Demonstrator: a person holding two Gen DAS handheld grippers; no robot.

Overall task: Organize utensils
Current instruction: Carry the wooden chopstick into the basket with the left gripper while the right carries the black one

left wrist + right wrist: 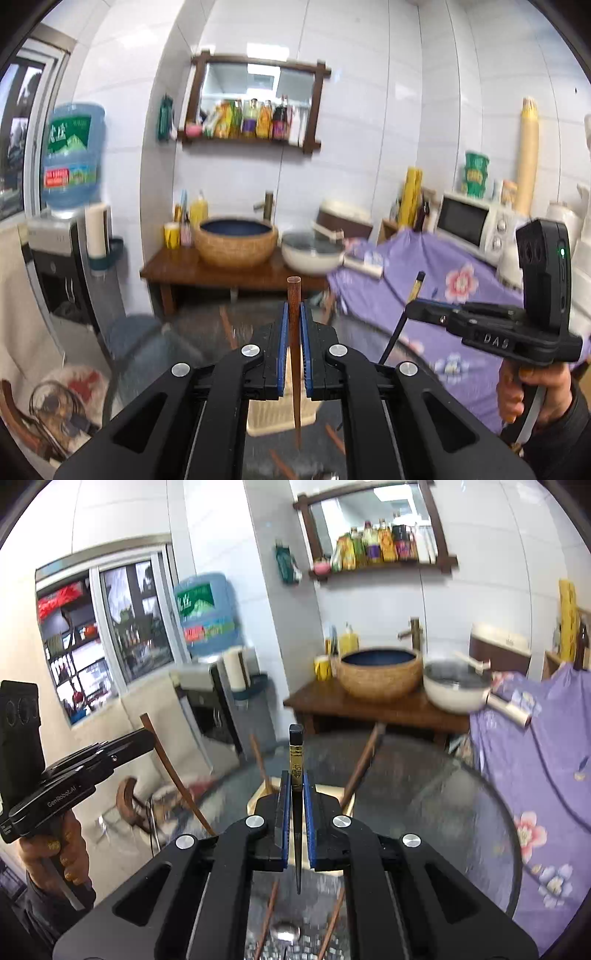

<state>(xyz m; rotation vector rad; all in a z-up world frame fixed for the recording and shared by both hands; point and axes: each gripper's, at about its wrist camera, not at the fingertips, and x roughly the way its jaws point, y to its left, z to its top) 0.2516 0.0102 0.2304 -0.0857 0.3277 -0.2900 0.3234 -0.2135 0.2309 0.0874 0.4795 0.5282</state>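
My left gripper (294, 314) is shut on a brown wooden chopstick (294, 295), held upright with its thick end up. My right gripper (295, 786) is shut on a black chopstick with a gold band (296, 753), also thick end up. Each gripper shows in the other's view: the right one (424, 308) with its black chopstick (415, 290), the left one (144, 738) with its brown chopstick (173, 771). Both are held above a round glass table (424, 794). A pale wooden holder (258, 801) stands under the grippers. Several brown chopsticks (360, 768) and a spoon (284, 931) lie on the glass.
A wooden stand (221, 275) behind the table carries a woven basin (236, 242) and a white pan (314, 254). A purple floral cloth (443, 295) covers furniture at the right, with a microwave (476, 225) behind. A water dispenser (70, 206) stands at the left.
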